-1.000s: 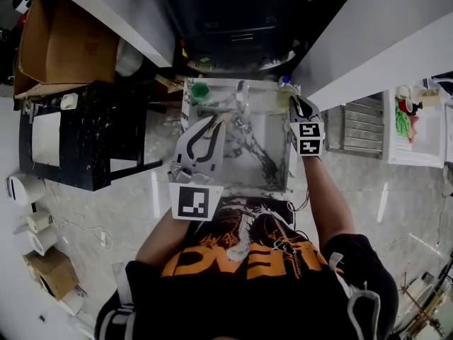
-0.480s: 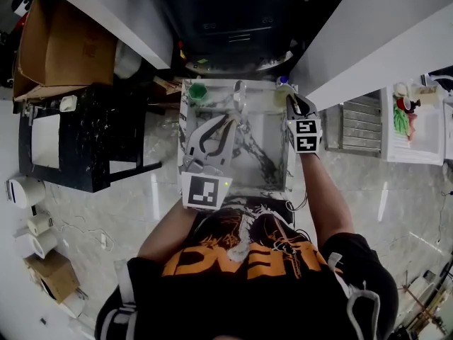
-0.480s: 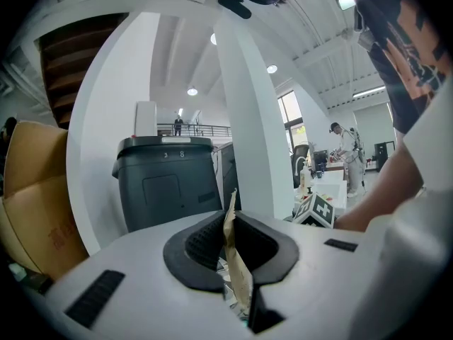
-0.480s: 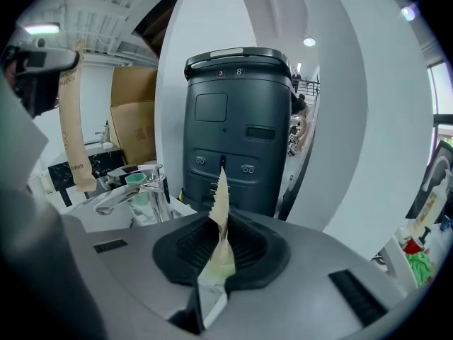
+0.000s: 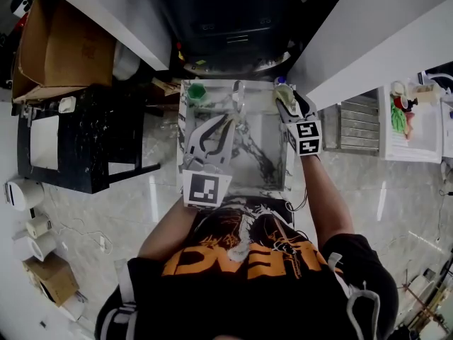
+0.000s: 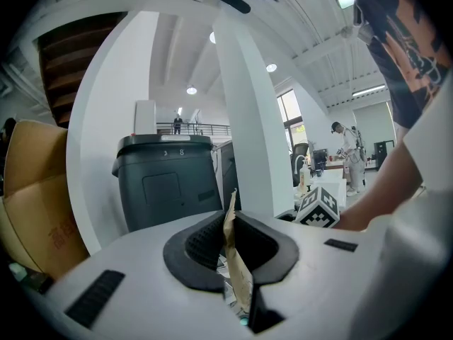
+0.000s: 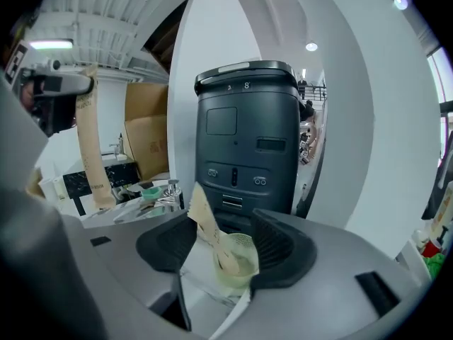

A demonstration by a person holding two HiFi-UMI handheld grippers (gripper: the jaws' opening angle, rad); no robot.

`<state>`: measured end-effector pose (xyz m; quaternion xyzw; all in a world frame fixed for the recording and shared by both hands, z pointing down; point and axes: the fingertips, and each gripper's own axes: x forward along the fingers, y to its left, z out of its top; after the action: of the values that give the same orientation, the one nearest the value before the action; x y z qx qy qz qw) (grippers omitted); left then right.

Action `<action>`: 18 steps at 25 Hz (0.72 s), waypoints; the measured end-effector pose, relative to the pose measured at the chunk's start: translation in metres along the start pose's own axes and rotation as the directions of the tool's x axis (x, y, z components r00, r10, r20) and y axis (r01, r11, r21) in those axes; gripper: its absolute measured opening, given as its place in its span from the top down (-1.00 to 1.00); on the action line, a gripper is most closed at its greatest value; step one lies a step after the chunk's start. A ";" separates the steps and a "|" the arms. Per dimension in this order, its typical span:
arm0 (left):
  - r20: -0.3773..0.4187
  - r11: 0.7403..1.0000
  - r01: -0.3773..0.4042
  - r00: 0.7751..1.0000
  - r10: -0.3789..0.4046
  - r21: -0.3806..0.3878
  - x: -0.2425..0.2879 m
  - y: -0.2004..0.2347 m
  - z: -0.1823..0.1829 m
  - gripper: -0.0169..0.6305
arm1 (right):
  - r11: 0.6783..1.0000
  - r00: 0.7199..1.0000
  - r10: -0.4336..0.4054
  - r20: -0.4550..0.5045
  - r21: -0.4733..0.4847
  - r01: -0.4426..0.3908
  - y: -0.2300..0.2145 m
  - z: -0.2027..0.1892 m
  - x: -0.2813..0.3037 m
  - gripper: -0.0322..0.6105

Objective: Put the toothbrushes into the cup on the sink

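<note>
Item: sink (image 5: 265,179), marble-patterned, centre of the head view, with a faucet (image 5: 239,94) at its top edge and a green container (image 5: 197,91) at its upper left corner. Cup (image 7: 241,264): pale and translucent, standing at the sink's upper right corner in the head view, low centre in the right gripper view. First wrapped toothbrush (image 7: 202,214): in a tan paper sleeve, its lower end inside the cup, leaning up and to the left over the rim. Right gripper (image 7: 226,243): jaws have just been opening and stand released, one either side of the cup; the pads touch neither cup nor toothbrush. Second wrapped toothbrush (image 6: 237,275): same tan paper sleeve, upright and edge-on at the centre of the left gripper view, also seen as a long strip at the left of the right gripper view. Left gripper (image 6: 231,239): clenched on this second toothbrush, dark pads pressed against the sleeve from both sides, held over the left part of the sink in the head view. Surroundings: dark grey bin-like unit (image 7: 248,140) beyond the sink, black table (image 5: 92,137) at left of the head view, cardboard box (image 5: 60,44) at upper left.
</note>
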<state>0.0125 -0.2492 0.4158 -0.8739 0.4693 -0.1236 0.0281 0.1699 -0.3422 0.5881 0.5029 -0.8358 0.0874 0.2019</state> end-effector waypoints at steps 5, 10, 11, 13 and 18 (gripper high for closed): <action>-0.003 1.000 -0.007 1.000 0.007 -0.011 -0.005 0.005 -0.005 0.79 | 0.999 0.997 0.036 0.068 -0.010 -0.036 0.013 0.018 -0.011 0.03; 0.010 1.000 -0.011 1.000 0.011 -0.019 -0.009 0.011 -0.004 0.79 | 0.997 0.979 0.074 0.188 -0.023 -0.071 0.033 0.062 -0.032 0.04; 0.011 1.000 -0.011 1.000 0.012 -0.019 -0.010 0.013 -0.005 0.79 | 0.995 0.972 0.098 0.216 -0.027 -0.094 0.042 0.074 -0.037 0.08; 0.015 1.000 -0.016 1.000 0.016 -0.019 -0.013 0.017 -0.004 0.79 | 0.988 0.953 0.151 0.261 -0.042 -0.145 0.061 0.097 -0.048 0.20; 0.026 0.999 -0.033 0.999 0.033 -0.026 -0.021 0.030 -0.004 0.79 | 0.971 0.908 0.237 0.346 -0.088 -0.220 0.104 0.141 -0.075 0.55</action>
<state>-0.0243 -0.2481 0.4106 -0.8678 0.4849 -0.1054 0.0250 0.0745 -0.2808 0.4346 0.4042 -0.9134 -0.0011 0.0481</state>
